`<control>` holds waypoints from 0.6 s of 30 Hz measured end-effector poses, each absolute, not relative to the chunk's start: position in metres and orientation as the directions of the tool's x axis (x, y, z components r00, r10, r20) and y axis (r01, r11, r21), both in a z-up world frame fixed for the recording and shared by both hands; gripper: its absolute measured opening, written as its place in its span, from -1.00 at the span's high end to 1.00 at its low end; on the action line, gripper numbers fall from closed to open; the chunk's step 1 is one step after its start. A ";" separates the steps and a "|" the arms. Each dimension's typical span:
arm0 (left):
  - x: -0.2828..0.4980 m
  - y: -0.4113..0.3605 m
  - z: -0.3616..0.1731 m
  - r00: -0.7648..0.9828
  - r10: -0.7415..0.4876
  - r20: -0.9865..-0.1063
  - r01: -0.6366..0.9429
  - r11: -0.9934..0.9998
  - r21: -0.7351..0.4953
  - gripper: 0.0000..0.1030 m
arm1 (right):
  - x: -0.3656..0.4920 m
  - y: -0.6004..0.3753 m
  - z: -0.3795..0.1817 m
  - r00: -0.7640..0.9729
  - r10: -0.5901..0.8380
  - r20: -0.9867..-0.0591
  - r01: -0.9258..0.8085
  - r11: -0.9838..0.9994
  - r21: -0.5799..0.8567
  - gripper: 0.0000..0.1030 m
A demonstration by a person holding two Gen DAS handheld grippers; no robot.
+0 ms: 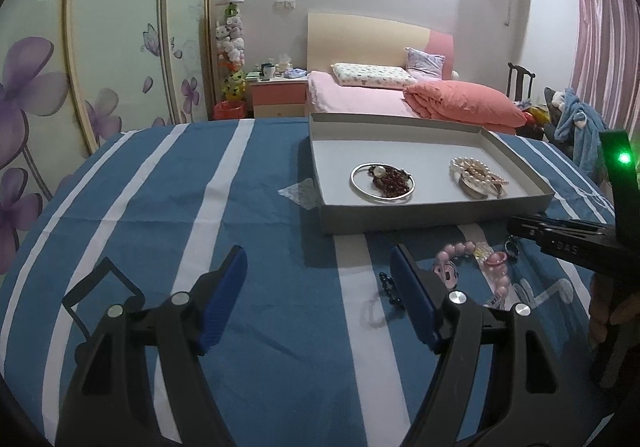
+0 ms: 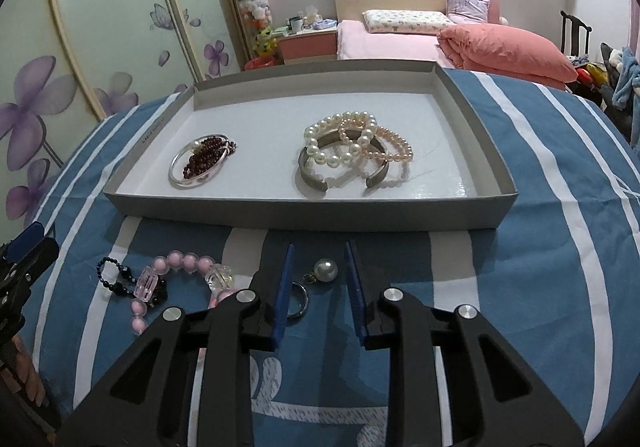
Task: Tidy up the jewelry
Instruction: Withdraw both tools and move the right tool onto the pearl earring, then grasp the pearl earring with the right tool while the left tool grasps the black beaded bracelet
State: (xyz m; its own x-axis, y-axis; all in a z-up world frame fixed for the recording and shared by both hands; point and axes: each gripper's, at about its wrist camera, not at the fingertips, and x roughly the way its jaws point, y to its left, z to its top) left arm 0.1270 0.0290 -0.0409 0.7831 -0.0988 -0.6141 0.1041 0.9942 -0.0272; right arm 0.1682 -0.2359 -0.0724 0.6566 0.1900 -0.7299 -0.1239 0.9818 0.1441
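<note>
Right claw (image 2: pixel 318 275) hangs low over the blue-and-white striped cloth (image 2: pixel 520 247) on the desk, its blue pads narrowed but clear of the pearl pendant (image 2: pixel 326 270) and silver ring (image 2: pixel 299 301) lying between them. Left claw (image 1: pixel 318 287) stands wide with nothing in it. Beyond both sits the shallow grey box (image 2: pixel 304 213), holding a pearl-and-cuff pile (image 2: pixel 352 151) and a bangle with dark red beads (image 2: pixel 202 163). Loose on the cloth, left of the right claw, lie a pink bead bracelet (image 2: pixel 180 267) and a dark bead strand (image 2: pixel 114 277).
</note>
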 end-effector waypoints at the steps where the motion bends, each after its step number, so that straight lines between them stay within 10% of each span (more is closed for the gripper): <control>1: 0.127 0.028 -0.041 0.782 -0.101 -0.615 0.108 0.994 -0.027 -0.40 | 0.168 -0.235 -0.074 0.653 0.188 -0.733 -0.126 0.982 0.140 0.59; 18: 0.128 0.024 -0.052 0.746 -0.127 -0.654 0.134 0.990 -0.040 -0.40 | 0.165 -0.247 -0.080 0.635 0.109 -0.765 -0.082 0.994 0.074 0.72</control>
